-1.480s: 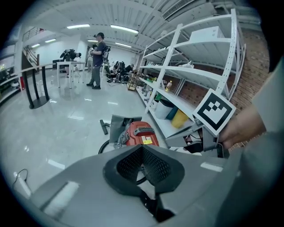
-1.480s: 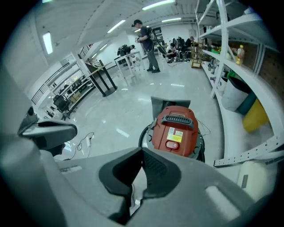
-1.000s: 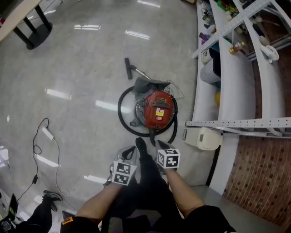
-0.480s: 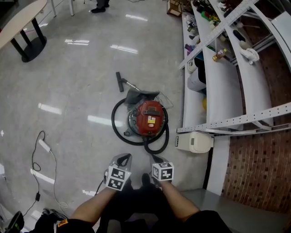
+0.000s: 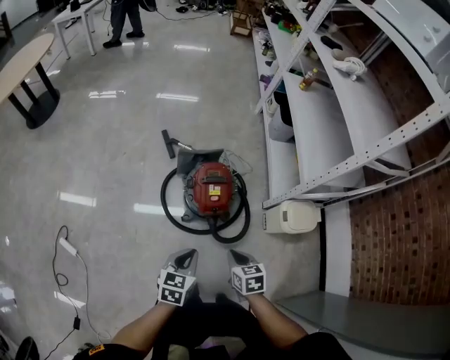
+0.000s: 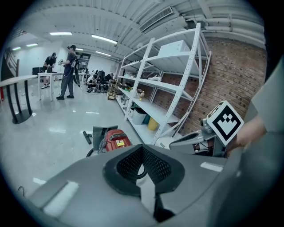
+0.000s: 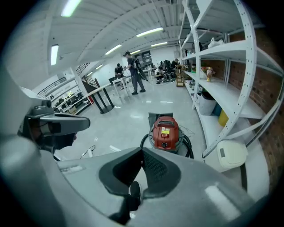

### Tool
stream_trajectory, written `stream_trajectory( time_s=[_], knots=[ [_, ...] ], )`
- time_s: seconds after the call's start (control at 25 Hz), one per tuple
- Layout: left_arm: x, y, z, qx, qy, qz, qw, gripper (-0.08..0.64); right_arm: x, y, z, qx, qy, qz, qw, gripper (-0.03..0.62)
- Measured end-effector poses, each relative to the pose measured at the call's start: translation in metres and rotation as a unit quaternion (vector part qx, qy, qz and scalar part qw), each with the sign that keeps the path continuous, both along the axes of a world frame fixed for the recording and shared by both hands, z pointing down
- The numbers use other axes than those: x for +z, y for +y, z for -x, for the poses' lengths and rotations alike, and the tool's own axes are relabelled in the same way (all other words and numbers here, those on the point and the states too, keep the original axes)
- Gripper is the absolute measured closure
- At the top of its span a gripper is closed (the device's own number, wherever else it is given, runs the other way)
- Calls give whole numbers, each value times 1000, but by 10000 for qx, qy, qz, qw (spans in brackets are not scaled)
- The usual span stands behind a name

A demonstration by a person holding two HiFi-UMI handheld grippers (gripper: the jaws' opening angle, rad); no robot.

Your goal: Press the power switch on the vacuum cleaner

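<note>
The red vacuum cleaner [image 5: 211, 188] stands on the grey floor with its black hose [image 5: 235, 223] looped around it. Its floor nozzle [image 5: 167, 143] lies behind it. The vacuum has a yellow label on top, and the switch is too small to pick out. My left gripper [image 5: 184, 259] and right gripper [image 5: 238, 259] are held side by side, well short of the vacuum, and touch nothing. The left gripper [image 6: 142, 147] points right of the vacuum [image 6: 116, 138] with its jaws together. The right gripper [image 7: 143, 150] is also shut and aims at the vacuum [image 7: 165, 132].
A white metal rack [image 5: 309, 105] with bottles and bins runs along the right, against a brick wall [image 5: 394, 232]. A white box-like appliance [image 5: 299, 216] sits on the floor beside the vacuum. A cable with an adapter [image 5: 67, 246] lies at the left. A table [image 5: 28, 63] and a person [image 5: 123, 17] are far back.
The head view has swung up. The vacuum now looks smaller and sits farther from both grippers, which have dropped lower in the picture. Both grippers have stayed shut and side by side.
</note>
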State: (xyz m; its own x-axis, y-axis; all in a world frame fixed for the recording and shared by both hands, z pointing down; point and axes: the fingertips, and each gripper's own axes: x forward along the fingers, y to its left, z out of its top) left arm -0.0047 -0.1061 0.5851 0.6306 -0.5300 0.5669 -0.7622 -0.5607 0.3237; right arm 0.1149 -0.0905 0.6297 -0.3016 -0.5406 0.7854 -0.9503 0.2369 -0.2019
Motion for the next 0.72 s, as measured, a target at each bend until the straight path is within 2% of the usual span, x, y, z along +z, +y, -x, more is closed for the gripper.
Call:
stream_trajectory(
  time_s=[0.24,0.48,0.72],
  knots=[
    [-33,33,-27,-415,55,-268,9988,545,-49,30,-20,-376,-123,-691,9968,600],
    [-70,102,-57,-883,283,-490,9945,545,-102,84,-34,-820,-326,-1275,9879,600],
    [-88,168,-73,-1169,256,-681,9905,545,-135,144,-43,-1076,-554,-1737,9773,600]
  ],
)
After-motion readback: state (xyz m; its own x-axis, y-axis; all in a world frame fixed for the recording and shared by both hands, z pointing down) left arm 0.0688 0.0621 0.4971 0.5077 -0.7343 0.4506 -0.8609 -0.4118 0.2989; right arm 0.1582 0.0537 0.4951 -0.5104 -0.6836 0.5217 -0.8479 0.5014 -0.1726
